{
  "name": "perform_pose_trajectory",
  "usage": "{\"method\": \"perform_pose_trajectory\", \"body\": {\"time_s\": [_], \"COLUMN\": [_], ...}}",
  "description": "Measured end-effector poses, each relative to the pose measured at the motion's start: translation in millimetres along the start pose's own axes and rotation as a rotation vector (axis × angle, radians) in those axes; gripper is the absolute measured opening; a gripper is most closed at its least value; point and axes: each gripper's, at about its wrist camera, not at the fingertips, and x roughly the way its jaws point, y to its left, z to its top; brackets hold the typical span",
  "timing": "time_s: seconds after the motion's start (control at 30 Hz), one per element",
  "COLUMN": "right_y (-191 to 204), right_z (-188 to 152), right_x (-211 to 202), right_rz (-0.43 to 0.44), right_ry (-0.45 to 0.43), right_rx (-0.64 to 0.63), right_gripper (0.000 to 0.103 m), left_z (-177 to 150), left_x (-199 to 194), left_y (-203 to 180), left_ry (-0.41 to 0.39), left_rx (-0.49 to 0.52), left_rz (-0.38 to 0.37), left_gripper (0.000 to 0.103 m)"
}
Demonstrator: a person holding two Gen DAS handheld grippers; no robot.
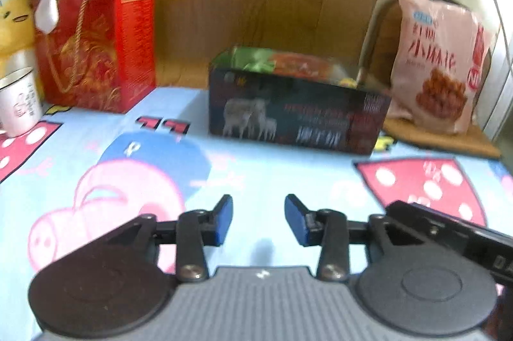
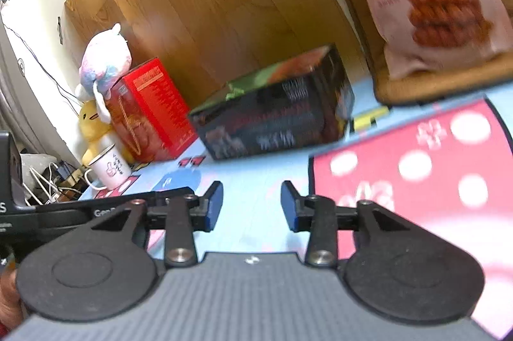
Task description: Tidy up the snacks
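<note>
Both claws (image 1: 259, 219) (image 2: 251, 206) parted, empty, short of dark box (image 1: 298, 113).

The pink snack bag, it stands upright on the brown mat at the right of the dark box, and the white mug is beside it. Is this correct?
Not quite. The pink snack bag does stand on the brown mat, right of the dark box, but the white mug is far off on the left, by the red box. The left wrist view shows this.
</note>
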Motion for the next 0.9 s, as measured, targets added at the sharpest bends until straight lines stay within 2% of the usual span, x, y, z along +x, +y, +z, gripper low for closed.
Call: {"method": "perform_pose_trajectory", "body": {"time_s": [0.13,0.2,0.33,0.57,0.63,0.73,0.9], "right_y": [-3.1,-2.0,-0.3,4.6,6.7,7.1,6.3], "right_z": [-13.4,-14.8,-16.3,-19.5,-20.7,-20.2,-20.2], "right_x": [-10.6,-15.3,-15.2,-18.6,-19.5,-18.3,-17.8], "right_rz": [-0.012,0.001,-0.004,-0.022,-0.031,-0.037,-0.037], "right_ry": [-0.003,-0.037,-0.049,-0.084,-0.088,-0.085,-0.084], "right_rx": [0.036,0.027,0.014,-0.033,-0.048,-0.056,-0.057], "right_gripper": [0.047,0.048,0.049,0.055,0.055,0.057,0.060], "left_z": [-13.9,-19.7,-25.8,-35.9,-36.7,-36.4,-36.6], "left_x": [-8.0,-10.6,-12.6,-6.8,-5.7,-7.9,-7.6], "left_y": [-2.7,-2.7,-1.6,-1.7,-2.9,-3.8,-6.7], "left_ry": [0.000,-0.002,0.001,-0.032,-0.039,-0.073,-0.078], "left_rx": [0.028,0.035,0.033,0.062,0.068,0.074,0.087], "left_rz": [0.049,0.070,0.107,0.222,0.243,0.269,0.295], "left_gripper": [0.047,0.050,0.055,0.065,0.081,0.088,0.096]}}
